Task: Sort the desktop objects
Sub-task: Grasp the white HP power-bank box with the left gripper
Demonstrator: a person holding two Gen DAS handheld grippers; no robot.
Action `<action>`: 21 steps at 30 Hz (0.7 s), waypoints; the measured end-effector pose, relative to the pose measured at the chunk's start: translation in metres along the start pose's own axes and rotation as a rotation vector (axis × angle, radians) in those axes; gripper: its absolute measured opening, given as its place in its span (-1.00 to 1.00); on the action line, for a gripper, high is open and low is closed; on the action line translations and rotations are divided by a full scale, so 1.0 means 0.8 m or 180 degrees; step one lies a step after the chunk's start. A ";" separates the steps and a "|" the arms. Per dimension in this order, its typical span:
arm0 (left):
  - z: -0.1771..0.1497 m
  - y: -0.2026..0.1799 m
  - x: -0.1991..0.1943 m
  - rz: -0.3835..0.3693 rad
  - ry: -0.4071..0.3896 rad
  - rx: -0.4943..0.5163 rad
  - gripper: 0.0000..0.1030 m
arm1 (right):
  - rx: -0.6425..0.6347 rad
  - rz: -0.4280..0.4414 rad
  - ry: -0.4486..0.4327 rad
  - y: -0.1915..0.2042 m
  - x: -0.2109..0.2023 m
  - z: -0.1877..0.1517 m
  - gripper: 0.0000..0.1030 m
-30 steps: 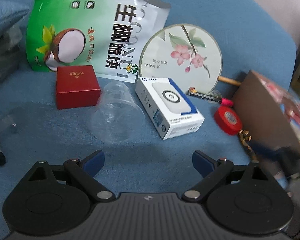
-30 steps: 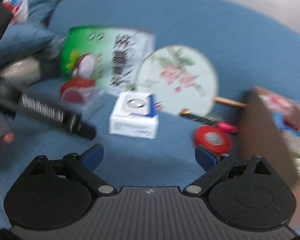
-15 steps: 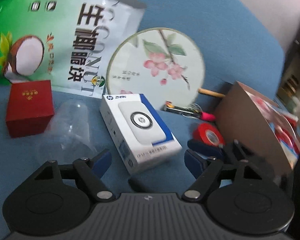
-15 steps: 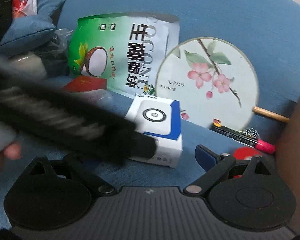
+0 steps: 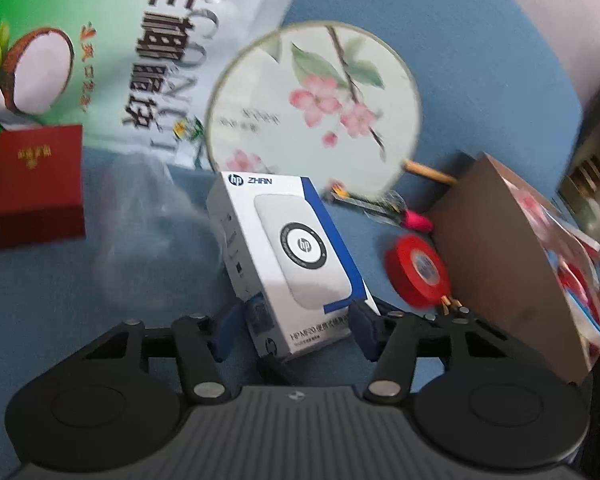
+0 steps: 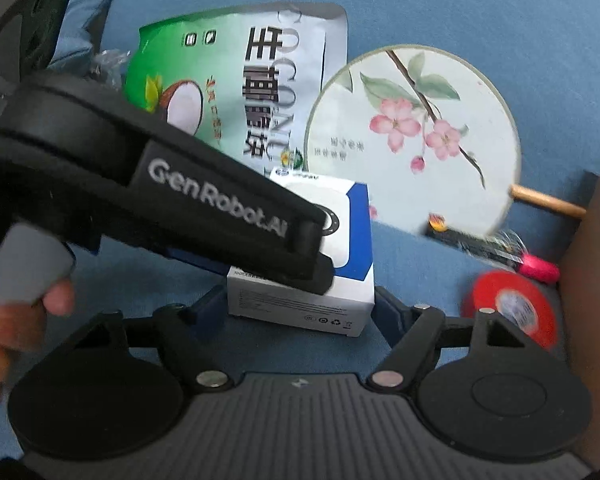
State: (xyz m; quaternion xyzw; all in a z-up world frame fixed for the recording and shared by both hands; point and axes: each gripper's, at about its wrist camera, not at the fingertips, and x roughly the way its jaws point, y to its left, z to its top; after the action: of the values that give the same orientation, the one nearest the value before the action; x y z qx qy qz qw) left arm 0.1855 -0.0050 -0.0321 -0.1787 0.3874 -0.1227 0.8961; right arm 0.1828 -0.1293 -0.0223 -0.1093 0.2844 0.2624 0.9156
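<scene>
Left wrist view: your left gripper [image 5: 292,330] has been closing around the white-and-blue cardboard box [image 5: 288,256], fingers apart. Your right gripper [image 6: 298,308] has been closing too, astride it, contact unclear.

**Both grippers converged, jaws closing**

Left gripper [image 5: 294,328] angled downward, jaws just closing, pads close beside a white box [image 5: 288,256]; contact unclear. Right gripper [image 6: 300,312] likewise closing around it. Person's hand [image 6: 16,320] grips the left unit.

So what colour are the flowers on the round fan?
Pink, on the round fan; clearest in the right wrist view.
</scene>
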 end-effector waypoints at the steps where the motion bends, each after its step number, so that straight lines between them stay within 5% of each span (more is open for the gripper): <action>1: -0.006 -0.006 -0.004 -0.0041 0.0041 0.0012 0.04 | 0.0022 -0.0028 0.0044 0.001 -0.010 -0.006 0.46; 6: -0.051 -0.047 -0.037 -0.0270 0.0204 0.0130 0.00 | 0.0200 -0.0134 0.0310 0.009 -0.063 -0.030 0.46; 11: -0.098 -0.070 -0.061 -0.0462 0.0314 0.0141 0.05 | 0.0393 -0.0194 0.0241 0.022 -0.125 -0.079 0.47; 17: -0.104 -0.078 -0.062 -0.0259 0.0218 0.0156 0.43 | 0.0535 -0.0162 0.0204 0.019 -0.126 -0.090 0.51; 21: -0.096 -0.080 -0.052 -0.0187 0.0188 0.0112 0.47 | 0.0529 -0.0220 0.0115 0.020 -0.125 -0.090 0.58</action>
State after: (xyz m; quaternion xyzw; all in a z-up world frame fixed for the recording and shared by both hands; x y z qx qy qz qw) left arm 0.0960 -0.0657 -0.0273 -0.1704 0.4060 -0.1610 0.8833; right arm 0.0708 -0.1830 -0.0238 -0.0474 0.3177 0.2041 0.9247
